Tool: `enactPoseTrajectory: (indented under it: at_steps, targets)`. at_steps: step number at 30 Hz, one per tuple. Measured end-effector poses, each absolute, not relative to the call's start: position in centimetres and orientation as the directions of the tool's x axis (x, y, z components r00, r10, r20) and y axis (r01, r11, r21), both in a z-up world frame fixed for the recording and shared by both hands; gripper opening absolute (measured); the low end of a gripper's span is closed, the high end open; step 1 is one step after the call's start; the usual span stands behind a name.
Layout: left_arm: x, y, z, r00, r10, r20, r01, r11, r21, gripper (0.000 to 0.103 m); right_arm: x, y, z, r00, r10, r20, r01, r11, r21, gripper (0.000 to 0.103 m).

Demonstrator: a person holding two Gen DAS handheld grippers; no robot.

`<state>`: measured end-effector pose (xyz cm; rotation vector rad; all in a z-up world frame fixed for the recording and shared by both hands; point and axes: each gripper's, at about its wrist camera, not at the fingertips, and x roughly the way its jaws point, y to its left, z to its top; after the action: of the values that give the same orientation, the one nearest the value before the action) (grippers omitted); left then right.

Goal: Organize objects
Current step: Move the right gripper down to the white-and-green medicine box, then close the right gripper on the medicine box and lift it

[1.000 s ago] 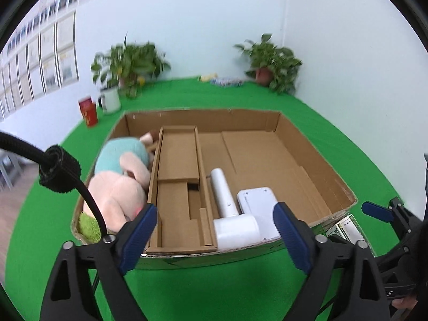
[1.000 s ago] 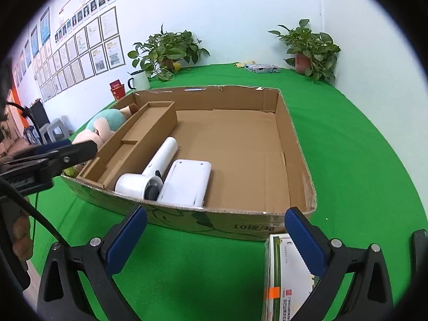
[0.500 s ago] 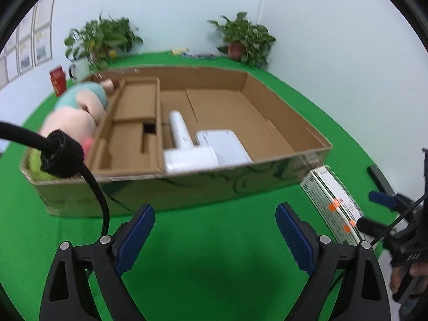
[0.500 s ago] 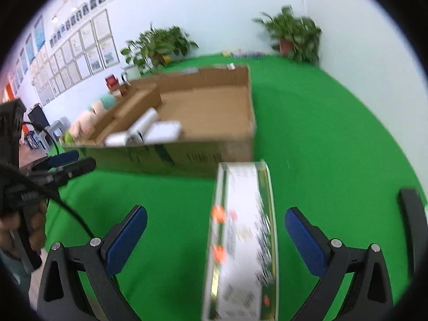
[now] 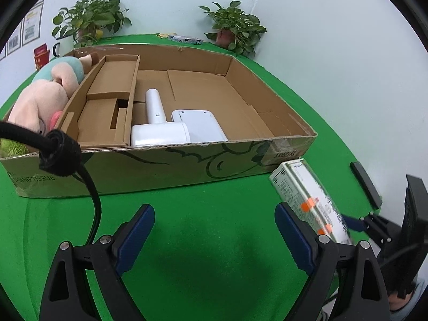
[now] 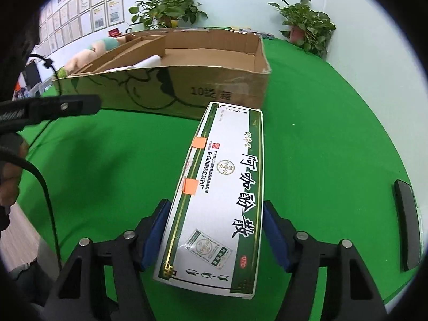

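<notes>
Sitting between the blue pads of the right gripper [image 6: 215,234] is a long white-and-green medicine box [image 6: 222,200], lying flat on the green surface [image 6: 321,133] just in front of the near right corner of the cardboard box [image 6: 187,91]. The jaws have just been closing in on it, and both pads look to be right up against its long sides, so it reads as clamped on the near end of that box. Two orange stickers show on its left edge.

From the left wrist view, the left gripper [image 5: 214,236] has its fingers spread wide apart with nothing but bare green surface between them. The same medicine box [image 5: 310,200] shows up off to its right, angled away from the cardboard box's corner, with the right gripper's dark frame behind it.

Inside the cardboard box [image 5: 133,165]: a brown cardboard insert [image 5: 107,101] takes up the left-middle strip, and a white handheld device [image 5: 157,125] lies just right of it, touching a flat white rounded-corner gadget [image 5: 198,124]. The right half of the floor is bare cardboard. A pink-and-teal plush toy [image 5: 45,93] is stuffed in the far-left compartment.

A black bar-shaped object [image 6: 406,224] lies on the surface to the right of the right gripper. Two potted plants [image 5: 235,29] stand at the back by the wall.
</notes>
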<state>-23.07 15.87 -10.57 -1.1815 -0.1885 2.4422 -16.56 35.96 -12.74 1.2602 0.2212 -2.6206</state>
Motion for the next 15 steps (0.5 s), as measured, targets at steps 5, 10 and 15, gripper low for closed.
enactPoseTrajectory:
  at_steps: [5, 10, 15]
  targets:
    - [-23.1, 16.1, -10.6, -0.514, 0.425, -0.745, -0.33, -0.9, -0.285, 0.088, -15.5, 34.1, -12.0, -0.573, -0.295, -0.765, 0.325, -0.938, 0.118, 0.066]
    - [-22.9, 15.9, -11.6, -0.433, 0.493, -0.754, -0.339, -0.865, -0.37, 0.088, -14.9, 31.6, -11.2, -0.571, -0.405, -0.714, 0.395, -0.898, 0.194, 0.073]
    - [-23.1, 15.9, -13.2, -0.341, 0.571, -0.747, -0.344, -0.815, -0.466, 0.088, -14.8, 30.0, -11.9, -0.528, -0.396, -0.751, 0.415, -0.892, 0.179, 0.082]
